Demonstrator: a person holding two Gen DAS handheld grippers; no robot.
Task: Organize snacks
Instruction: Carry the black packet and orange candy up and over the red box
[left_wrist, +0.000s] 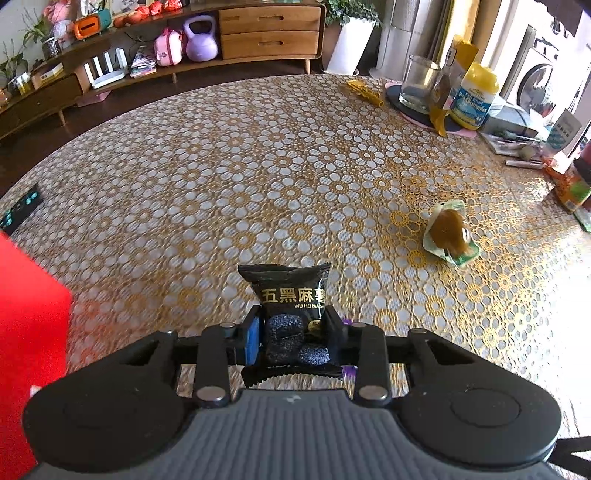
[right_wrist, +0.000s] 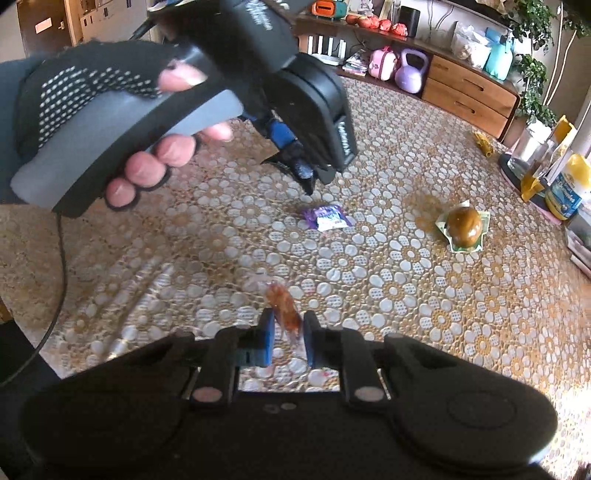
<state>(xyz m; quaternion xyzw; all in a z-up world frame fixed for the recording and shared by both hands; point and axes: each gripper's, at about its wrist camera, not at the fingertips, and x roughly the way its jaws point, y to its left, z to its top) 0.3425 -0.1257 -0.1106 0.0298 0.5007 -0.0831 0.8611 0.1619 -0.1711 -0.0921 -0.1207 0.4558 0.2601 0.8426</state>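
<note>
A black snack packet is clamped between the pads of the left gripper, raised above the lace-patterned table. A small orange-brown wrapped sweet is pinched in the narrowed right gripper. A purple packet and a brown domed snack are seen lying on the table, well apart.

Egg pack right of candy

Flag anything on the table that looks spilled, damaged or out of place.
Nothing looks spilled or damaged. Loose on the tablecloth lie a purple wrapper and a brown vacuum-packed egg; yellow scraps sit by the glass.
</note>
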